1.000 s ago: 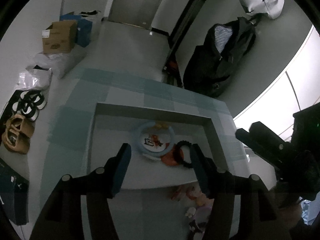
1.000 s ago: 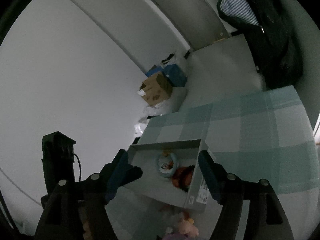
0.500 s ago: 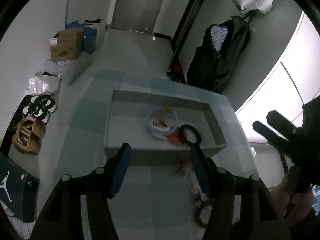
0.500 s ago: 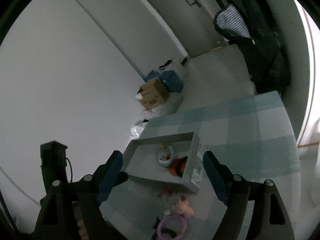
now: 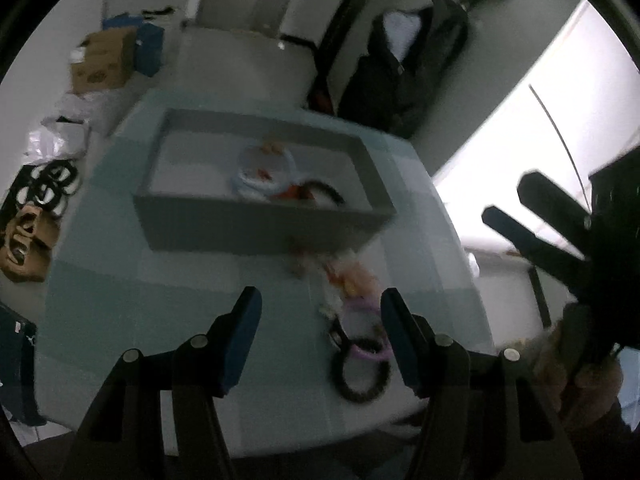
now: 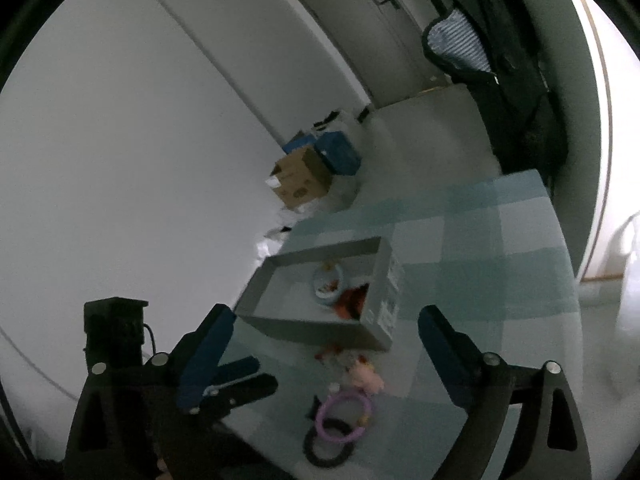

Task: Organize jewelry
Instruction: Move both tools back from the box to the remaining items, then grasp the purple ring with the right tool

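A grey box (image 5: 256, 228) (image 6: 280, 324) stands on the checked teal tablecloth (image 5: 120, 304). Inside it lie a pale blue bracelet (image 5: 262, 176) (image 6: 329, 281), an orange piece (image 6: 350, 298) and a black beaded band (image 5: 324, 192). In front of the box lies a loose pile: a purple bracelet (image 5: 366, 328) (image 6: 344, 418), a black ring (image 5: 360, 376) (image 6: 326, 446) and small pink and orange charms (image 5: 352, 276) (image 6: 366, 376). My left gripper (image 5: 320, 332) is open and empty above the near table, just left of the pile. My right gripper (image 6: 320, 356) is open and empty, held high over the pile; it also shows in the left wrist view (image 5: 532, 216).
On the floor to the left are a cardboard box (image 5: 104, 66) (image 6: 302, 180), blue boxes (image 5: 146, 44), plastic bags (image 5: 60, 136) and shoes (image 5: 24, 236). A dark jacket (image 5: 404, 68) (image 6: 500, 60) hangs beyond the table. The table's near edge (image 5: 280, 452) is close below the left gripper.
Both grippers have drawn back and up from the grey box. The box now sits farther off and the loose pile in front of it has come into view.
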